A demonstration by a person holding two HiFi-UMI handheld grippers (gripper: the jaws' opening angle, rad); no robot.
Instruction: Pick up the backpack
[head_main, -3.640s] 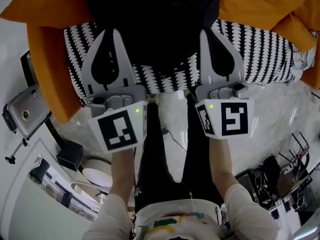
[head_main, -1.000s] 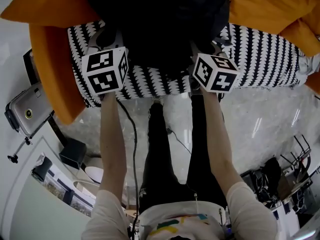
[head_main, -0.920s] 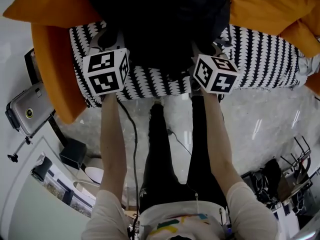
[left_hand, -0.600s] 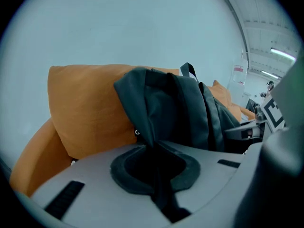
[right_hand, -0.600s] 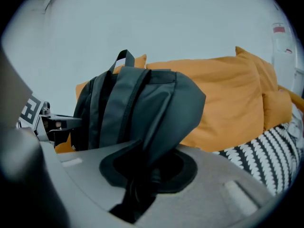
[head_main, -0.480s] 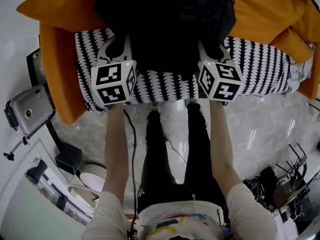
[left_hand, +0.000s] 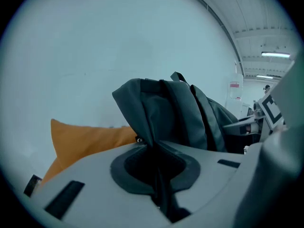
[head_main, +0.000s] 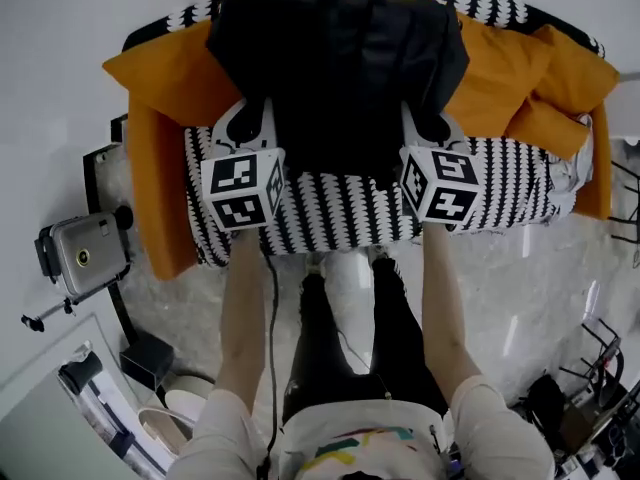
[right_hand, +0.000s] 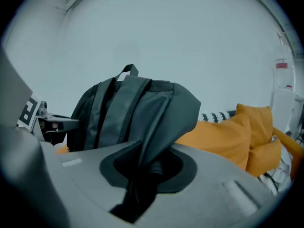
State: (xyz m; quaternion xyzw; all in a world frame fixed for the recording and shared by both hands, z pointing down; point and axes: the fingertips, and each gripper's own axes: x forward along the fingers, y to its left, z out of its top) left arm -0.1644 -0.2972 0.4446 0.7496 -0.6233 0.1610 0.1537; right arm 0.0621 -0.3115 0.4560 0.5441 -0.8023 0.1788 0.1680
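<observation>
Black backpack up between both grippers over the black-and-white seat, orange cushions left and right of it; left gripper fingers pinched nearly shut on its left-side fabric, right gripper fingers clamped on a thicker fold at its right side.

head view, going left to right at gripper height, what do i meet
silver camera → left orange cushion → left gripper → black backpack → right gripper → right orange cushion
</observation>
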